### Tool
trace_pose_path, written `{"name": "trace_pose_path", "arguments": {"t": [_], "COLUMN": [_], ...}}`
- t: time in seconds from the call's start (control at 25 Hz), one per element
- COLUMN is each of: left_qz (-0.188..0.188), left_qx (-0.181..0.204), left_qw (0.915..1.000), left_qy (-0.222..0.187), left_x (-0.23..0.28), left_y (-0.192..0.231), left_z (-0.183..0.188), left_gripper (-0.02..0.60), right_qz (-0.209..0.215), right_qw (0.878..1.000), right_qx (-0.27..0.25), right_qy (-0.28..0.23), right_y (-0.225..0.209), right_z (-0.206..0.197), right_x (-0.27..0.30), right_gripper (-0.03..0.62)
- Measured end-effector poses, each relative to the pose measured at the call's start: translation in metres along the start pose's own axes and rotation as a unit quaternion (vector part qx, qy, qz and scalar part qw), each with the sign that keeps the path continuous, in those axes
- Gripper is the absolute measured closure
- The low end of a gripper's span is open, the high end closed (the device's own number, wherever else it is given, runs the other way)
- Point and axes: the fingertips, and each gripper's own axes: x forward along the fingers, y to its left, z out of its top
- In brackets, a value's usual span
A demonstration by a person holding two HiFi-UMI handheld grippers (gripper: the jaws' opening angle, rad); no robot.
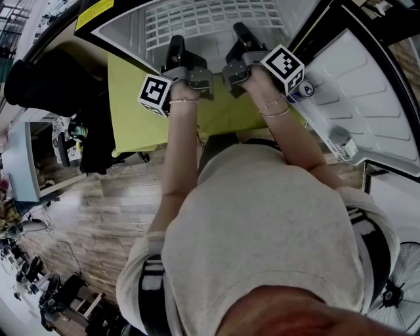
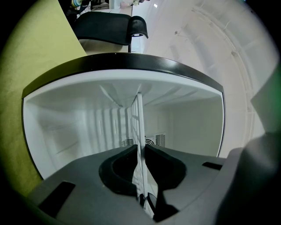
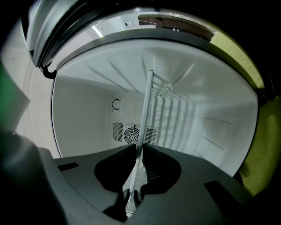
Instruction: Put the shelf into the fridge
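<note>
- The white wire shelf [image 1: 216,20] lies inside the open fridge [image 1: 128,36], its near edge facing the person.
- The left gripper [image 1: 176,44] has that edge [image 2: 138,132] between its jaws, which are easing apart and no longer squeeze it.
- The right gripper [image 1: 241,33] pinches the same edge [image 3: 147,110], jaws tight on it.

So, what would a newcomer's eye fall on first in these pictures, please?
The white wire shelf reaching into the open fridge, at the head view's top. Both grippers are at its near edge: the right gripper clamps it, while the left gripper has its jaws opening around it.
</note>
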Motion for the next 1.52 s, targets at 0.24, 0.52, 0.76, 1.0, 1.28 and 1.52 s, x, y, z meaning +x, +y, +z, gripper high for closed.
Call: {"name": "trace_pose_path", "arguments": {"t": [0.24,0.52,0.76,1.0,1.28,1.52], "left_qz": [0.004,0.018,0.003,-0.028,-0.031,-0.036], "left_qx": [0.017,0.045,0.066,0.089,0.116,0.211], "left_qw": [0.9998,0.9984,0.9969,0.9942,0.9894,0.9682], "left_qy": [-0.005,0.031,0.043,0.052,0.082,0.129], "left_x": [-0.003,-0.015,-0.028,-0.043,-0.053,-0.058], "left_y": [0.001,0.002,-0.007,-0.024,-0.029,-0.039], "left_z": [-0.001,-0.013,-0.018,-0.021,-0.030,-0.042], "left_gripper": [0.490,0.454,0.441,0.497,0.581,0.575], "right_qz": [0.003,0.003,0.013,0.032,0.064,0.071], "right_qw": [1.000,1.000,0.999,0.997,0.989,0.974], "right_qx": [0.005,-0.009,-0.016,-0.042,-0.088,-0.165], "right_qy": [0.006,0.023,0.036,0.063,0.096,0.135], "right_y": [0.001,-0.001,0.006,0.019,0.033,0.046], "right_z": [0.001,-0.003,-0.005,-0.012,-0.020,-0.029], "right_x": [-0.003,-0.016,-0.026,-0.037,-0.047,-0.056], "right_gripper": [0.543,0.495,0.490,0.511,0.566,0.585]}}
